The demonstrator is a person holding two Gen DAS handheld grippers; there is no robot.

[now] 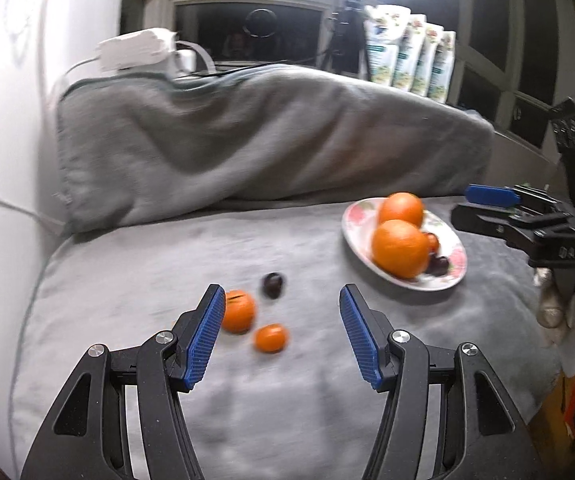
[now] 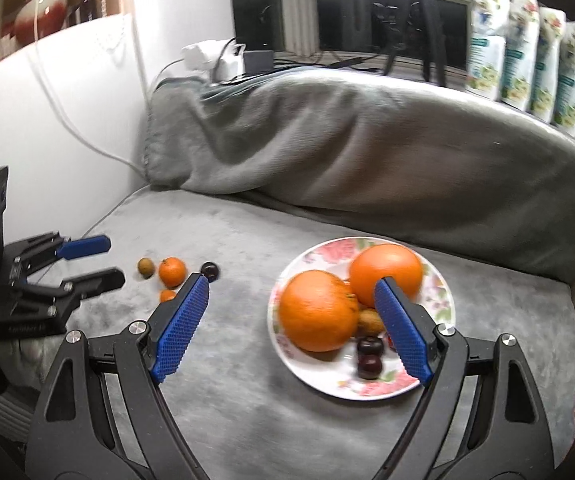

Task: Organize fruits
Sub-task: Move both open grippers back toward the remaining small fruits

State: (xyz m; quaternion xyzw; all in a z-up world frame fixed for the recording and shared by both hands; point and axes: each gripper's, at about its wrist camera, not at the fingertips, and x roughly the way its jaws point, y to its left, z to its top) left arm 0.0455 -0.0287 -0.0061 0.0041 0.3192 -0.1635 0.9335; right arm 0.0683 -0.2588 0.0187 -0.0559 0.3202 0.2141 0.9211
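Loose fruit lies on the grey cushion (image 1: 135,264), well apart from the plate (image 2: 439,280), on its left in both views. Mandarin (image 1: 239,311), a smaller orange fruit (image 1: 270,338) just beside it, a dark cherry (image 1: 273,285) just behind. The right-wrist view adds a small brownish fruit (image 2: 146,267), farthest of the group from the plate.

On the plate: two big oranges (image 2: 317,310) touching, a brown fruit wedged below them, two cherries at the near rim.

Left gripper (image 1: 281,336) hangs over the loose group, fingers apart, nothing between them; the left pad hides part of the mandarin. Right gripper (image 2: 293,328) is above the plate, fingers wide apart, empty.

Handling, as judged: mandarin light, soft-skinned, gives under pressure; take it across the middle with a gentle close. The smaller fruit is similar but likely to roll. Cherry small, smooth, slippery, bruises easily; needs centred pads and a near-full close. The soft cushion will sink under a push, so fruit may tip or roll away.
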